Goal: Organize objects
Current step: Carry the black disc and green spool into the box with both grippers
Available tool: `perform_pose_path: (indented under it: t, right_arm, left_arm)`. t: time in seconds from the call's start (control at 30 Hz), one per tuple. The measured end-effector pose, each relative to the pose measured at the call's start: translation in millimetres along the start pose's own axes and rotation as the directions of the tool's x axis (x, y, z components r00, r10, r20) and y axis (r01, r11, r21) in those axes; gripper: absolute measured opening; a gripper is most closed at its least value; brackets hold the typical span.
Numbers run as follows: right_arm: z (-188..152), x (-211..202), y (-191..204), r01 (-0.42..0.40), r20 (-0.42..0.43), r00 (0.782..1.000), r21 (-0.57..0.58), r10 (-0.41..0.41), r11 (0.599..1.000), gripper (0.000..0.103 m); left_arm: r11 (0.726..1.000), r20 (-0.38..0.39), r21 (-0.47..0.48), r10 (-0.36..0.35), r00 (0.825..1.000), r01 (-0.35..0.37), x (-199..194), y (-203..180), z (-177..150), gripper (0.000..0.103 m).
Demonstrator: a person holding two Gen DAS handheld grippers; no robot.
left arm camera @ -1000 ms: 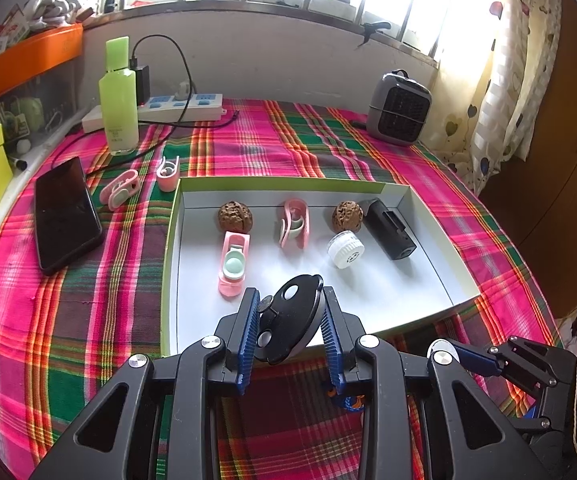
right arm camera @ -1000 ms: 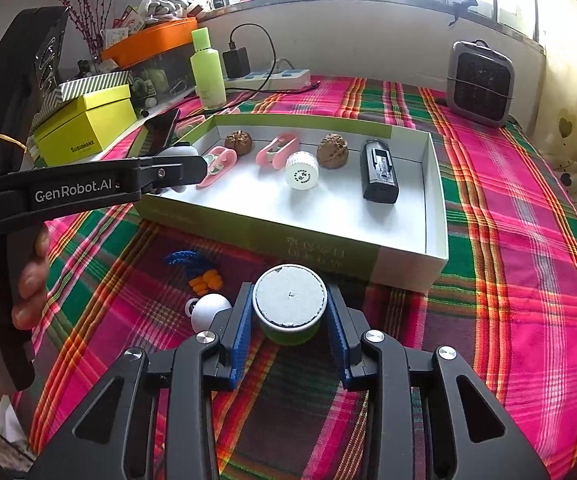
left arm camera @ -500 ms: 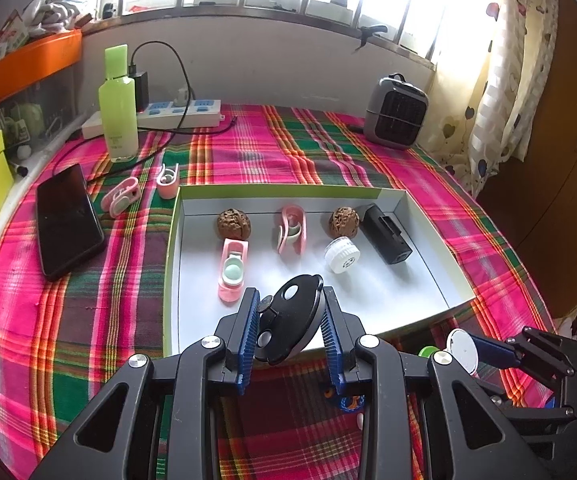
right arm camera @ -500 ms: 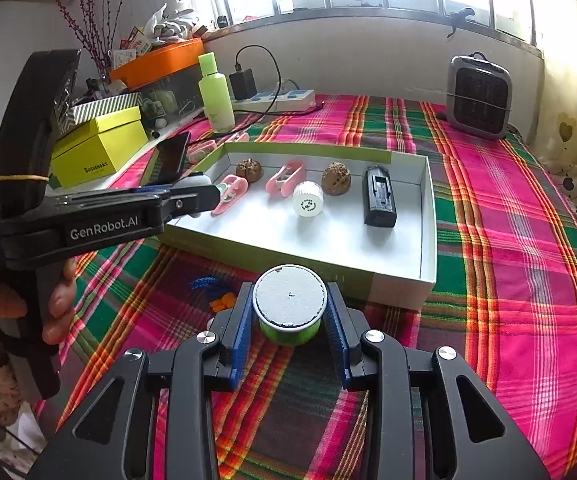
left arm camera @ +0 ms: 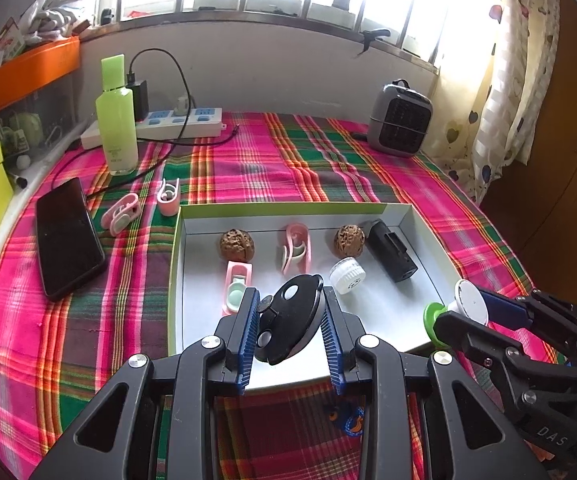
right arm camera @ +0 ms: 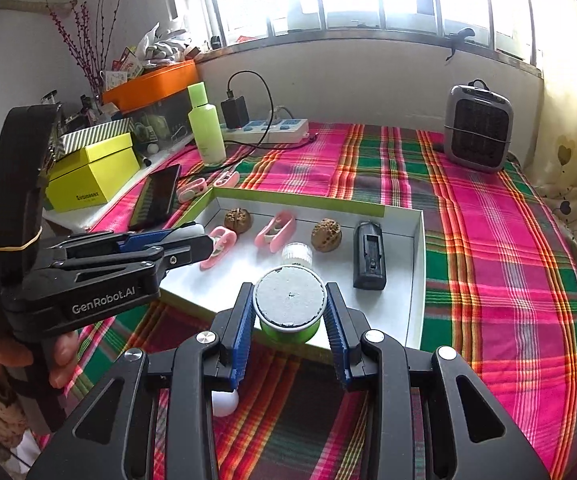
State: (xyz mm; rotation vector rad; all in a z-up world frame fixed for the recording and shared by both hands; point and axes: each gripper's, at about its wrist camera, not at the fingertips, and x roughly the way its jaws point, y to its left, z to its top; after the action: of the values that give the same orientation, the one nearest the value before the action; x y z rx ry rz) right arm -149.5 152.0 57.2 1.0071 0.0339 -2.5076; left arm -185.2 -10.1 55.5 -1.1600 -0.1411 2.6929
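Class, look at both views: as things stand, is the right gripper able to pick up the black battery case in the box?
Probably not yet. The right gripper is shut on a green-and-white cap, so its jaws are full. The battery case itself lies uncovered in the box, with nothing over it.

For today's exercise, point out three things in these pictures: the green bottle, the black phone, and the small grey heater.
green bottle (left arm camera: 117,120): left wrist view, middle of its body.
black phone (left arm camera: 68,236): left wrist view, centre of its dark screen.
grey heater (right arm camera: 478,128): right wrist view, middle of its front grille.
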Motion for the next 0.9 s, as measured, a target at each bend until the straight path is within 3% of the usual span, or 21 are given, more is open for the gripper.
perform_pose_path:
  t: [0.9]
  right_arm:
    - [21.7, 66.6, -29.4, 0.033, -0.069, 0.997, 0.044, -0.03, 0.999, 0.035]
  left_arm:
    - [1.0, -0.071, 0.014, 0.016, 0.997, -0.015, 51.2, 3.0, 11.6, 0.028]
